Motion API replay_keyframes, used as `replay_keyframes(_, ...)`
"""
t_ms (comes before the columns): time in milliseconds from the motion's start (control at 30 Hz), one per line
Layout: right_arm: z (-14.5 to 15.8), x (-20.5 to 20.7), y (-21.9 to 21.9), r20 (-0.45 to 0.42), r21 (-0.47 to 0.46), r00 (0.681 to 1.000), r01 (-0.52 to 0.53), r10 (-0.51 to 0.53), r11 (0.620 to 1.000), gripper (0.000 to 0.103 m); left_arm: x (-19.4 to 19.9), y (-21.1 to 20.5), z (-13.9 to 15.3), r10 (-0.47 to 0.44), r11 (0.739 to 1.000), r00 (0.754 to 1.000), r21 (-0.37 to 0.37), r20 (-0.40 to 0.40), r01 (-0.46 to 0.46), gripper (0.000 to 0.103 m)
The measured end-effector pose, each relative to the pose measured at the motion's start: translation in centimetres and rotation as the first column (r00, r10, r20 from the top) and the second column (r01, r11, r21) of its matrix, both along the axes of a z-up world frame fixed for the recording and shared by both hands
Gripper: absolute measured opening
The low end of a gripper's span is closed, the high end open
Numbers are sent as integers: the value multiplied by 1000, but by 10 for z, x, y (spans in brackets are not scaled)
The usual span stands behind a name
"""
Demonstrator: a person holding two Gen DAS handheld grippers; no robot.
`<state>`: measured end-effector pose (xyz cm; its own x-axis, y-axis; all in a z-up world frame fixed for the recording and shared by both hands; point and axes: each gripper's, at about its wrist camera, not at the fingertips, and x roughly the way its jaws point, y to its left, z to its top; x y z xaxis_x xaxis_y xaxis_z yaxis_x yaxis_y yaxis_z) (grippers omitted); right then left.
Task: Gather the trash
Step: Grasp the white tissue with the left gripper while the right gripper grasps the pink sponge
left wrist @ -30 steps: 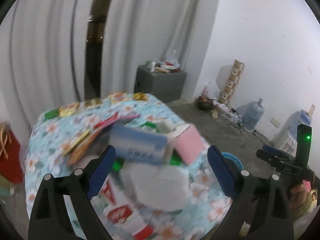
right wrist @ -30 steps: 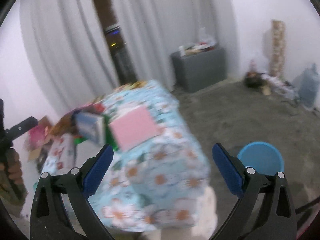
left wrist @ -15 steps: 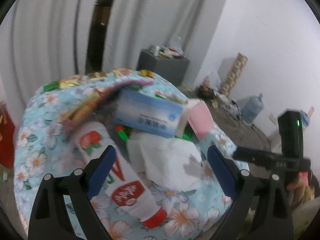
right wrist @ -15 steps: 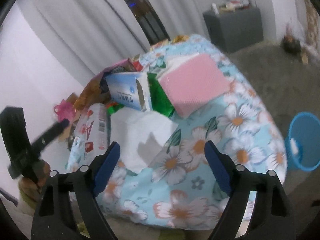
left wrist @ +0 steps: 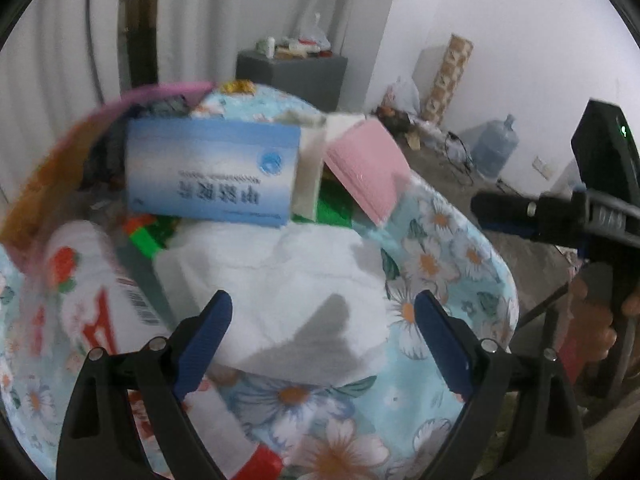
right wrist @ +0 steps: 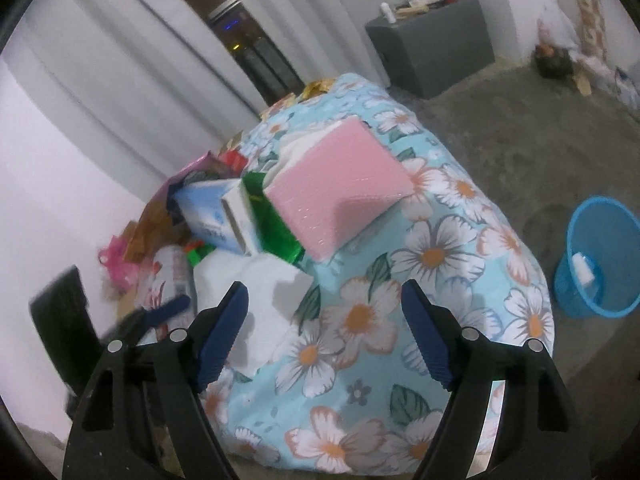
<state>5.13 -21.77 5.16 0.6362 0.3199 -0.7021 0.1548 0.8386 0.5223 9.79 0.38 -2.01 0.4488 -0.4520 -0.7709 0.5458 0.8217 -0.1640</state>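
Observation:
A pile of trash lies on a floral-clothed table [left wrist: 448,248]: a crumpled white tissue [left wrist: 288,276], a blue-and-white carton [left wrist: 212,176], a pink pack [left wrist: 368,172], a white strawberry bottle [left wrist: 92,300] and green wrappers [left wrist: 336,204]. My left gripper [left wrist: 320,320] is open just above the tissue. My right gripper [right wrist: 324,312] is open above the table near the tissue [right wrist: 248,288] and the pink pack [right wrist: 340,196]. The carton [right wrist: 208,216] also shows in the right wrist view. A blue bin [right wrist: 596,256] stands on the floor at the right.
A grey cabinet [left wrist: 292,76] with clutter stands by the curtain. A water jug [left wrist: 496,148] and a patterned roll [left wrist: 448,76] stand by the far wall. The right gripper's body [left wrist: 560,216] shows at the right of the left wrist view.
Both grippers have moved in closer to the table and lower over the trash pile. The tissue now lies between the left gripper's fingers. Both stay open.

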Motion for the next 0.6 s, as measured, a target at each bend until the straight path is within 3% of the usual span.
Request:
replay_keyframes(167, -15, 14, -21, -22, 126, 999, 38, -35, 991, 74, 3, -11, -16, 10, 993, 1000, 120, 22, -13, 78)
replay_keyframes(267, -16, 27, -29, -30, 154, 998, 58, -54, 986, 75, 3, -13, -17, 0, 993, 1000, 119, 23, -3, 77)
replay_keyframes(367, -20, 42, -37, -29, 206, 997, 74, -70, 976, 75, 4, -18, -23, -11, 984, 999, 176, 39, 4, 77)
replay_keyframes(600, -64, 63, -58, -132, 412, 982, 176, -133, 894, 75, 6, -32, -34, -23, 961, 998, 276, 66, 4, 58)
